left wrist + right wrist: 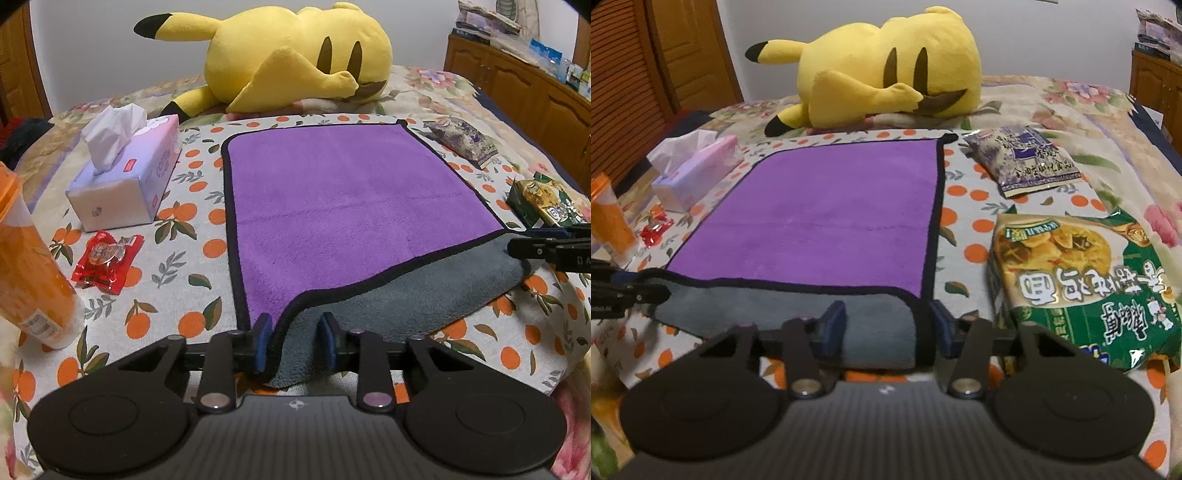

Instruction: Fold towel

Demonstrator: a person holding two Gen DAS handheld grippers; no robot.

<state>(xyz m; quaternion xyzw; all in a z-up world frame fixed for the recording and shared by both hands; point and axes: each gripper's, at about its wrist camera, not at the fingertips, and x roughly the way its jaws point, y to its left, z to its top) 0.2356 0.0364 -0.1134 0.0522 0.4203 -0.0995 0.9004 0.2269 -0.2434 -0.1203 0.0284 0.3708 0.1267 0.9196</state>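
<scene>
purple towel (332,206) lies flat on the orange-print cloth (177,266), its near edge turned up grey. my left gripper (293,332) and right gripper (886,321) straddle the near corners, jaws apart, not yet pinching, i think. next: close both, carry the edge toward the plush (295,55).

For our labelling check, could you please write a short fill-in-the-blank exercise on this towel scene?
1. The purple microfibre towel has a ____ underside turned up at its near edge.
2. The left gripper is ____ around that edge.
3. The yellow plush toy lies ____ the towel.

Missing words: grey; open; beyond
</scene>
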